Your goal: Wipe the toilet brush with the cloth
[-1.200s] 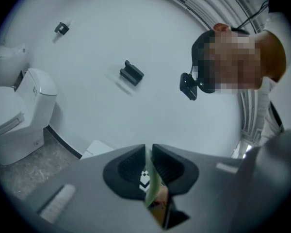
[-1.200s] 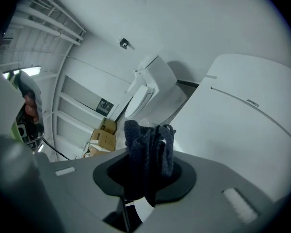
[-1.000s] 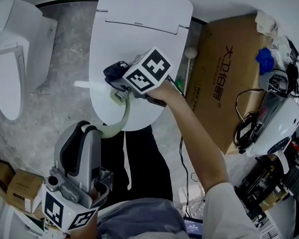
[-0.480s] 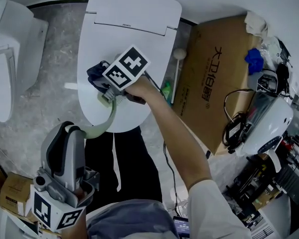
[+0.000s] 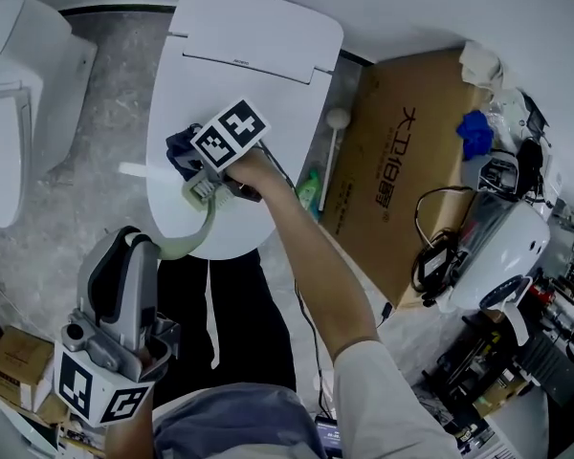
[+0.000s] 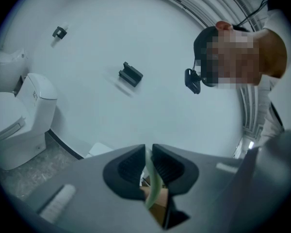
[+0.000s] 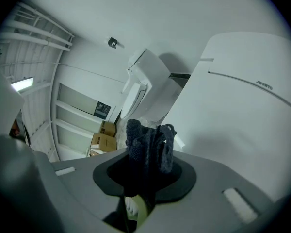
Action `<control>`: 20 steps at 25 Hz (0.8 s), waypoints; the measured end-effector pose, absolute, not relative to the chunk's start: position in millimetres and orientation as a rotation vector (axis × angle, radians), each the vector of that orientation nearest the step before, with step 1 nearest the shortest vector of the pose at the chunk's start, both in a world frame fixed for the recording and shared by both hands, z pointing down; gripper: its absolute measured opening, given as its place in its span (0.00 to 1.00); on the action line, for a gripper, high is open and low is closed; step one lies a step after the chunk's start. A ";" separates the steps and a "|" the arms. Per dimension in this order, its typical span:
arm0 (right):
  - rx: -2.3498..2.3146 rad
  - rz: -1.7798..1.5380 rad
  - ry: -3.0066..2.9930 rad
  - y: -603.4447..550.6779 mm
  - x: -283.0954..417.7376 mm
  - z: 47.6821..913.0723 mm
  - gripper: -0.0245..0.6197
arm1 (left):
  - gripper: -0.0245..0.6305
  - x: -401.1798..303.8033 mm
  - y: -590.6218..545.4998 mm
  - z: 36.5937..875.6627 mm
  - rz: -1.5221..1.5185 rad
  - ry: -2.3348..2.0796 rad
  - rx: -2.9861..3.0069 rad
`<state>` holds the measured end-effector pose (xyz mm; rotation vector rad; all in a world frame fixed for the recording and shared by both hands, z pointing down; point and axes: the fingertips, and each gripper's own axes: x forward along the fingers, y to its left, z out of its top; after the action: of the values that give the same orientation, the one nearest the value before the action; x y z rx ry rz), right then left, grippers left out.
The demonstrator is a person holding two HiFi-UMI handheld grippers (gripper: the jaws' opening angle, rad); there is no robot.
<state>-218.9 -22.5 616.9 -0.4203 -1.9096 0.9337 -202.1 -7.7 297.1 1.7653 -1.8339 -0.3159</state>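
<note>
The toilet (image 5: 244,60), lid closed, fills the upper centre of the head view. A cardboard box (image 5: 402,161) stands at its right.

The left gripper (image 5: 145,247) is low in the view, its jaws closed on the thin pale green handle of the toilet brush (image 5: 199,232). The handle curves up over the front of the lid to the head end.

The right gripper (image 5: 197,161) has its jaws closed on the dark cloth (image 5: 180,145). White bristles show just beneath the cloth in the right gripper view.

Change over the last second: the whole scene has slid left in the head view and the right gripper has turned slightly. The cloth has stayed at the head end. Judgement: wiping is under way at the head; the handle is probably not yet wiped
</note>
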 end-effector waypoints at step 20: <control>-0.313 1.154 -1.872 -39.4 -211.6 644.6 0.20 | 0.04 -201.6 -4.6 299.8 -0.324 -1.850 1.740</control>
<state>-211.6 -39.4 644.6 -0.3125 -1.8724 1.1541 -201.6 -4.6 299.8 1.7402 -1.8500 -0.3238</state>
